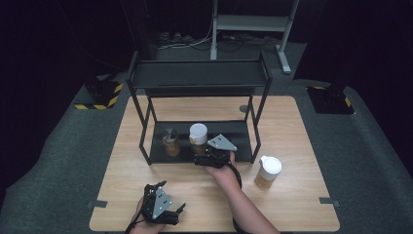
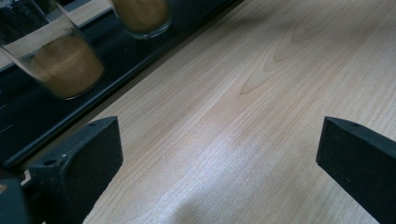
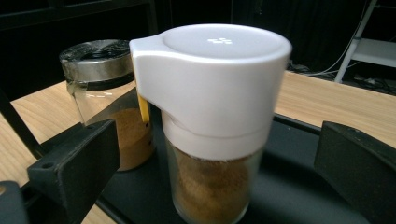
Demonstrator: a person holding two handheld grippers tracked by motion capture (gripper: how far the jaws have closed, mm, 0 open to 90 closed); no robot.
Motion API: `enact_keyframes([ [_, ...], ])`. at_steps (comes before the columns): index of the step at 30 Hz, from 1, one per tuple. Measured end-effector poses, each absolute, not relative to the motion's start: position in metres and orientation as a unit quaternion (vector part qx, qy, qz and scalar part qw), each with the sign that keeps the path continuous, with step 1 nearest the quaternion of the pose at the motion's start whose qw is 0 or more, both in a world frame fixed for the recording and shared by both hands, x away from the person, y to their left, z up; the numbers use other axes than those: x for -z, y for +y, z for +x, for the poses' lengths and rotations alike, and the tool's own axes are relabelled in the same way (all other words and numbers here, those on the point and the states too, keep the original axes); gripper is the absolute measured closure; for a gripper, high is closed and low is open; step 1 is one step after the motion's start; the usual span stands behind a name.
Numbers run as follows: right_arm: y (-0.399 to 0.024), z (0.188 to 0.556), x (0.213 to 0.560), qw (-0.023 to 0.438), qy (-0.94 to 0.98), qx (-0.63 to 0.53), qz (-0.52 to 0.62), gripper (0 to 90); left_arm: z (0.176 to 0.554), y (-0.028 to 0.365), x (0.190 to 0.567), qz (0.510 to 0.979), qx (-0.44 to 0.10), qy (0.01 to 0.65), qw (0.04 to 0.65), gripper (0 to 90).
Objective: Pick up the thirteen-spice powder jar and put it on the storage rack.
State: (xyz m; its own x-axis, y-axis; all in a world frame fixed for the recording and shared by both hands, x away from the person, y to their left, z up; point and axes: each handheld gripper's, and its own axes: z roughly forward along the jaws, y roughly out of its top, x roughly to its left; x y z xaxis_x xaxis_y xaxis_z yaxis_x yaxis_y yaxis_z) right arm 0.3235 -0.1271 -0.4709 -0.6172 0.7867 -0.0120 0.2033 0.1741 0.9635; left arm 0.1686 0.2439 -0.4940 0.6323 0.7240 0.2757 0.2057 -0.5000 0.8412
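Nearest, left gripper (image 1: 163,207) hovers low over the table's (image 1: 292,204) near edge, jaws wide, nothing between them. Beyond it, right gripper (image 1: 207,158) sits at the rack's (image 1: 199,78) lower shelf, jaws wide either side of the white-lidded jar (image 3: 212,116), pads clear of the glass. That jar stands upright on the shelf, right of a metal-lidded jar (image 1: 171,141). Judged placed and released. Second white-lidded jar (image 1: 267,172) waits on the table, right; likely next.
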Motion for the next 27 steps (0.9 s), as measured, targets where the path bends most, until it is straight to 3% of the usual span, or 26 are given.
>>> enact_keyframes([
  [27, -0.165, 0.278, 0.468, 0.28, 0.713, -0.557, 0.32, 0.0, 0.168, 0.241, 0.494, 0.808, -0.321, 0.287, 0.403, 0.9],
])
